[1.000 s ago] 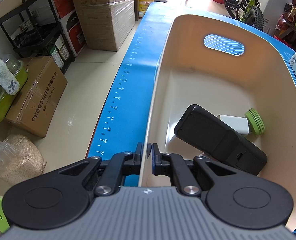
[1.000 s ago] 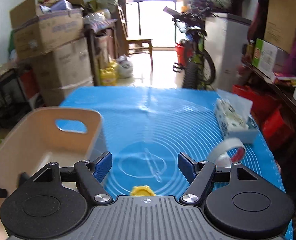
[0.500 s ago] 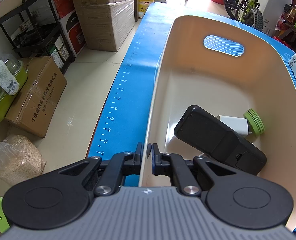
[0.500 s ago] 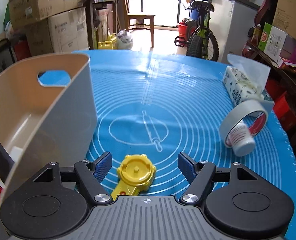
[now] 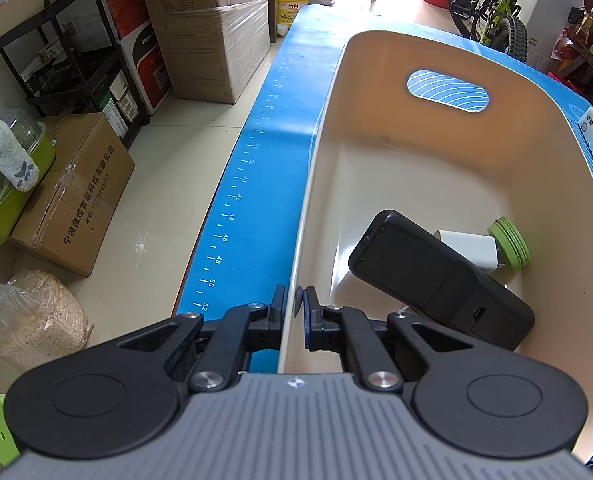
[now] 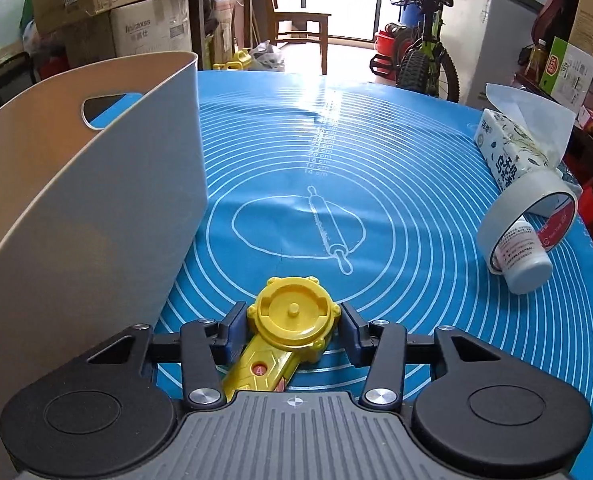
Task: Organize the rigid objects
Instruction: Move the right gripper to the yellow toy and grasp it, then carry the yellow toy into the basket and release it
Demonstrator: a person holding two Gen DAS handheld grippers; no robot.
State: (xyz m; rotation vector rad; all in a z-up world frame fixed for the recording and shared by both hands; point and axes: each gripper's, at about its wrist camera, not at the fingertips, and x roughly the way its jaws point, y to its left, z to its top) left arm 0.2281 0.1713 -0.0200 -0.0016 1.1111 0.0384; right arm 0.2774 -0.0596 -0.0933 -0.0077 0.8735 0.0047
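- Left gripper [image 5: 295, 305]: jaws pinched tight on the near rim of the beige plastic tub with oval handle cutouts [image 5: 448, 148], one finger outside the wall, one inside. It pins the tub on the blue silicone baking mat printed with white rings and ruler marks [image 6: 376, 160].
- Inside the tub: black rectangular handheld device [image 5: 436, 280] lying aslant on the floor, white plug-in charger block [image 5: 466, 246] just behind it and touching it, green ribbed round lid [image 5: 510, 244] on edge against the right-hand wall next to the charger.
- Right gripper [image 6: 293, 322]: jaws have just been closing, at a middling width now, with the yellow plastic toy launcher with a round disc head and a handle [image 6: 292, 322] between them. The pads sit against both sides of the disc head; looks like a grip. Toy lies flat on the mat, handle pointing back under the gripper body.
- Toy sits just right of the tub's outer wall, outside the tub, near the mat's front edge.
- Far right of the mat: grey roll of tape with a red-printed core [image 6: 530, 216] tipped on edge, small white bottle with a printed label [image 6: 522, 258] lying on its side, poking through the roll. Well apart from the toy.
- Behind the roll: white patterned tissue pack [image 6: 512, 148], one sheet sticking up.
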